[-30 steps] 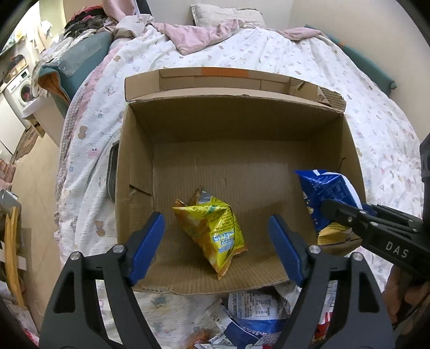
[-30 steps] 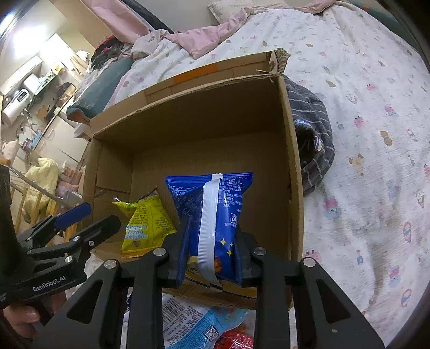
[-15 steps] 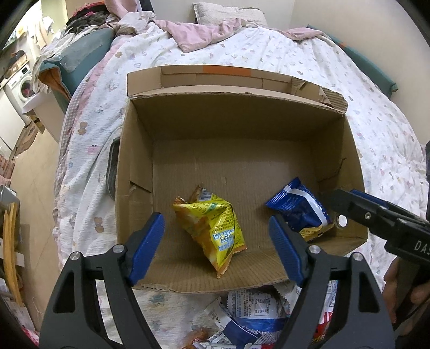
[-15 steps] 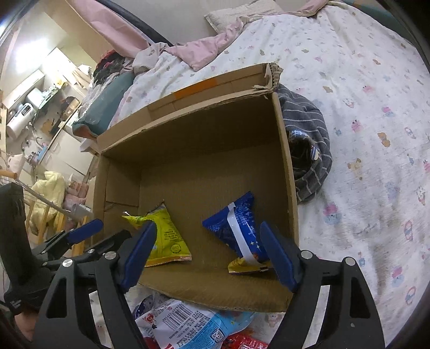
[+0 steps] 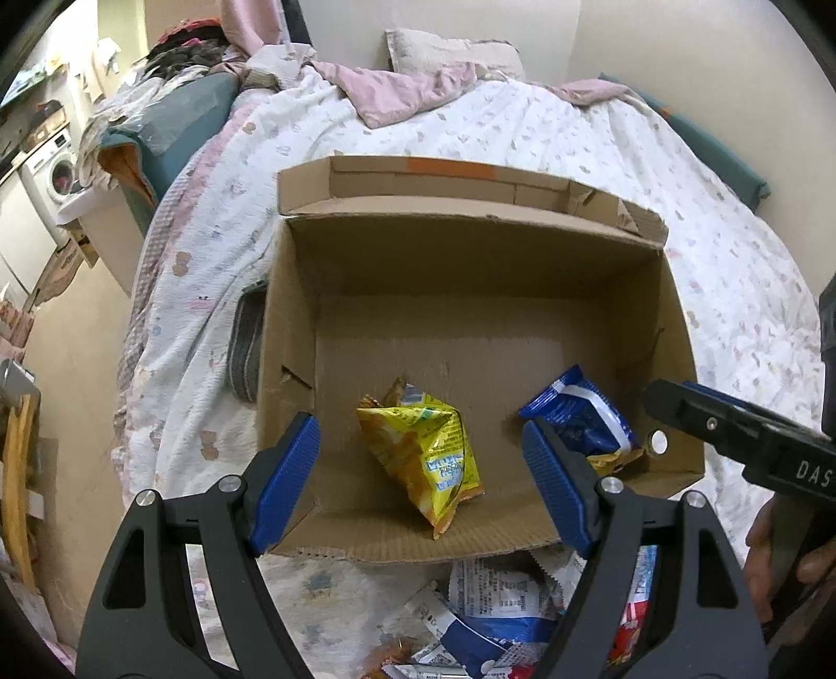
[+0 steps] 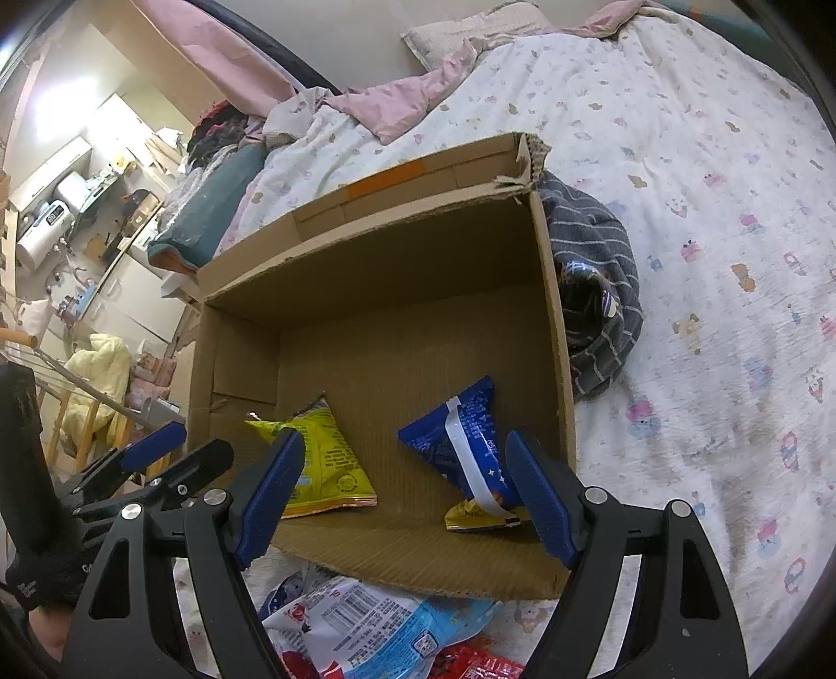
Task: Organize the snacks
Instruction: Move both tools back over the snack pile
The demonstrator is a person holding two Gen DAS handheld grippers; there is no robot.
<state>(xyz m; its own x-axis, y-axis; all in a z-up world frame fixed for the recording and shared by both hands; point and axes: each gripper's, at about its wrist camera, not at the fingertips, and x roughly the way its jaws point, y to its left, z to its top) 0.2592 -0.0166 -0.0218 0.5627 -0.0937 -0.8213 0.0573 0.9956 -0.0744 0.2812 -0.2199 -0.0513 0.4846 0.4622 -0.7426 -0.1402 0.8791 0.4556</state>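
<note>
Since a second ago the blue snack packet has left my right gripper and now lies on the cardboard box floor, near the right wall and close to the front edge. That gripper went from clamped on the packet to spread wide, holding nothing, just above the front lip. My left gripper barely shifted: also wide open and empty, hovering over the front edge.

Nearest me, in front of the box, loose snack packets lie in a heap on the bedsheet, a white-and-blue one on top, red ones at the edge of view.

Inside the box: yellow chip bag around the middle, near the front, and apart from the blue packet.

Beyond, a dark striped garment is bunched against the box's right wall. Farther back, a pink blanket and a pillow at the head of the bed.
</note>
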